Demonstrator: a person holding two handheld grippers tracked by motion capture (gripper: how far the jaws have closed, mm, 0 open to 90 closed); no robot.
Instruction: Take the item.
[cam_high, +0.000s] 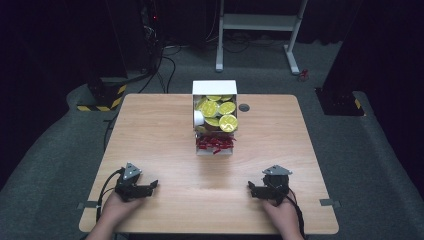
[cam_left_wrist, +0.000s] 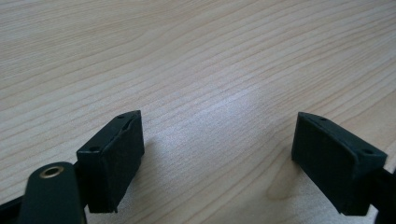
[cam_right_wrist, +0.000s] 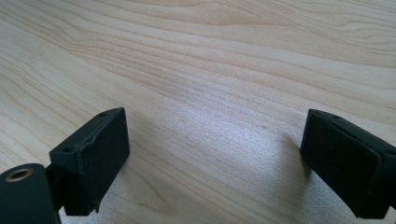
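Both claws (cam_high: 155, 185) (cam_high: 250, 186) gape empty near the table's (cam_high: 165, 125) front edge, box (cam_high: 215, 117) well apart

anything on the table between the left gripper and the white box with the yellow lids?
No, bare wood. In the high view the left gripper rests near the table's front edge, jaws open, and nothing lies on the stretch up to the white box.

Grey carpet (cam_high: 60, 150), white frame (cam_high: 260, 22), dark room

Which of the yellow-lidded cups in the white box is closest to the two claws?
The yellow cup at the box's near right corner, beside the red wrappers; the other cups sit farther back.
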